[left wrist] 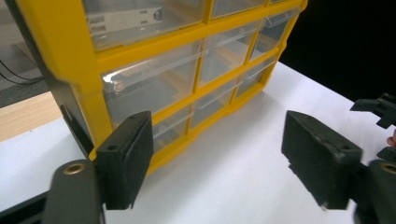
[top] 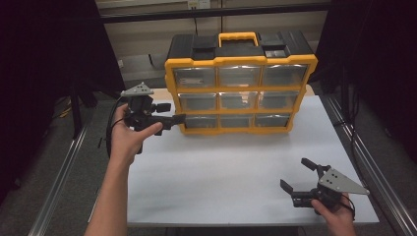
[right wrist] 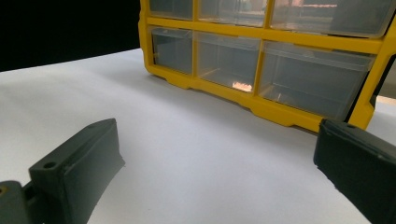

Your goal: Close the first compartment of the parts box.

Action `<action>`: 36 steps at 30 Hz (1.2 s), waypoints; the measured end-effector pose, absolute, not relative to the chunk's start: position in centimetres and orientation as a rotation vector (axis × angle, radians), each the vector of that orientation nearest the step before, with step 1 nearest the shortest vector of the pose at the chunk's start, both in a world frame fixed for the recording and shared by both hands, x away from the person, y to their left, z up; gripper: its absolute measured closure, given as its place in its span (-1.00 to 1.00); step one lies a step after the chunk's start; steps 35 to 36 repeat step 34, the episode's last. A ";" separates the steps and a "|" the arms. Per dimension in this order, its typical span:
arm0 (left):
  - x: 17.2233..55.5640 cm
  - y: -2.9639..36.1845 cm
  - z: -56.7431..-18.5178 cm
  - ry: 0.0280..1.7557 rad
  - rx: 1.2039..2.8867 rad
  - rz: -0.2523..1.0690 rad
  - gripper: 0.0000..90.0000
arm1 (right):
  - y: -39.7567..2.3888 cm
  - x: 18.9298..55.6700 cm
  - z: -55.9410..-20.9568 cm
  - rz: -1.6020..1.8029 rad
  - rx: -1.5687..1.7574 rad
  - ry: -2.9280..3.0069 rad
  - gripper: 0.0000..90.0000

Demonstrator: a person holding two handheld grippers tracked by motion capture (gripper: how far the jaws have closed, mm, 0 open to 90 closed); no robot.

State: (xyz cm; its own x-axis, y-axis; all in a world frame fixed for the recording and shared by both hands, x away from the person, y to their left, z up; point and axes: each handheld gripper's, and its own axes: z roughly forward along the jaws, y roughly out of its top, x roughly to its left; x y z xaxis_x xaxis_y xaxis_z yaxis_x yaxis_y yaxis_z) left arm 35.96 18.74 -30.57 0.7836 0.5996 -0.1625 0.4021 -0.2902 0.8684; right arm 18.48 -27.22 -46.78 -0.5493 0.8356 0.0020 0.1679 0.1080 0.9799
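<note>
Closest to me is my right gripper [top: 296,175], low at the near right corner of the white table [top: 221,167], jaws spread wide with nothing between them. From the right gripper view, both black jaws frame bare tabletop, and the organizer's lower drawers sit well beyond them. Over on the left, my left hand [top: 129,139] has the left gripper [top: 178,118] up by the bottom left corner of the yellow drawer organizer [top: 240,82], its tip right at the frame, though I can't tell if it's actually touching. In the left gripper view the jaws are wide apart too, gripping nothing, with one jaw just in front of the yellow corner post and the other out over the table. Farther back, the organizer stands upright at the far side of the table, three rows of three clear drawers, all pushed in as far as I can see. On top there's a black lid with a yellow carry handle [top: 238,38].
</note>
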 end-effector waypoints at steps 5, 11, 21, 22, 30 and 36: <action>35.2 19.7 -32.2 0.772 1.896 0.244 -0.51 | -27.3 18.5 -46.8 1.477 0.975 1.808 -1.00; 33.7 21.1 -34.5 0.781 1.861 0.266 -0.56 | -27.2 18.5 -46.8 1.481 0.986 1.802 -1.00; 31.4 22.7 -37.6 0.750 1.812 0.325 -0.69 | -27.3 18.5 -46.8 1.483 0.985 1.802 -1.00; 31.2 22.9 -37.9 0.749 1.815 0.330 -0.69 | -27.3 18.5 -46.8 1.483 0.985 1.802 -1.00; 29.5 24.0 -40.7 0.731 1.773 0.376 -0.84 | -27.3 18.5 -46.9 1.477 0.993 1.804 -1.00; 28.7 24.4 -42.2 0.756 1.752 0.404 -0.87 | -27.3 18.5 -46.9 1.477 0.979 1.805 -1.00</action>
